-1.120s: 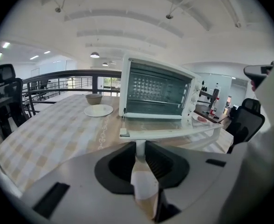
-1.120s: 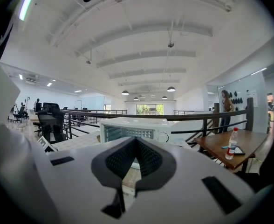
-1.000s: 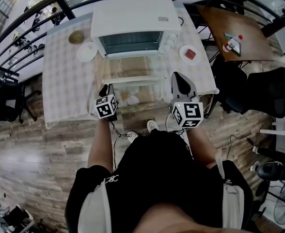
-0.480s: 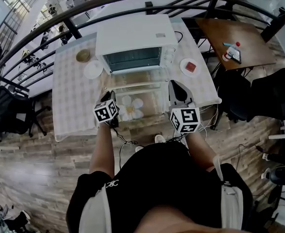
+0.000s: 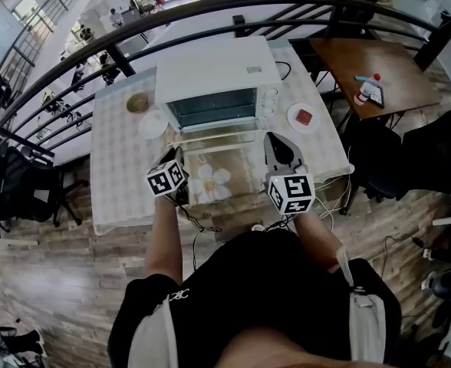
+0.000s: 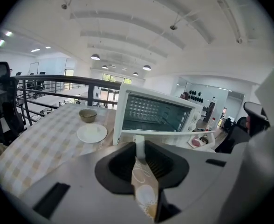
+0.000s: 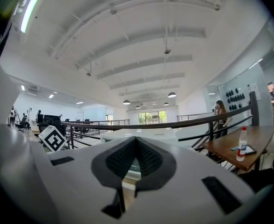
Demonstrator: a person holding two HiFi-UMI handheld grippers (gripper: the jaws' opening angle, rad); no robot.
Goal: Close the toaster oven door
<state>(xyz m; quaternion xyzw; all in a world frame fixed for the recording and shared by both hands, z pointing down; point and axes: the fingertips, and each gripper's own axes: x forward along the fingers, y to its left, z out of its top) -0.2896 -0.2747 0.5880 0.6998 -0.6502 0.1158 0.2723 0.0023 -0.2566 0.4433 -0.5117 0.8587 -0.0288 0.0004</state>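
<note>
From where I stand, the left gripper (image 5: 176, 156) has its jaws drawn in on a narrow white post (image 6: 139, 144) at the left end of the handle. That handle belongs to the white-framed glass door (image 5: 214, 139), which stands open, tipped out from the mouth of the boxy white toaster oven (image 5: 214, 64). The right gripper (image 5: 274, 139) hovers just off the door's right corner, with its jaws a little apart and nothing in them. Both are over the front strip of the pale checked cloth-covered surface (image 5: 122, 167), whose near edge runs just behind them. A printed white flower (image 5: 210, 182) lies bare between them. Left of the oven, a round white plate (image 5: 154, 123) and a small brown bowl (image 5: 137, 102) sit near the back, leaving much cloth free. A curved black railing (image 5: 210, 10) closes in behind the oven.
</note>
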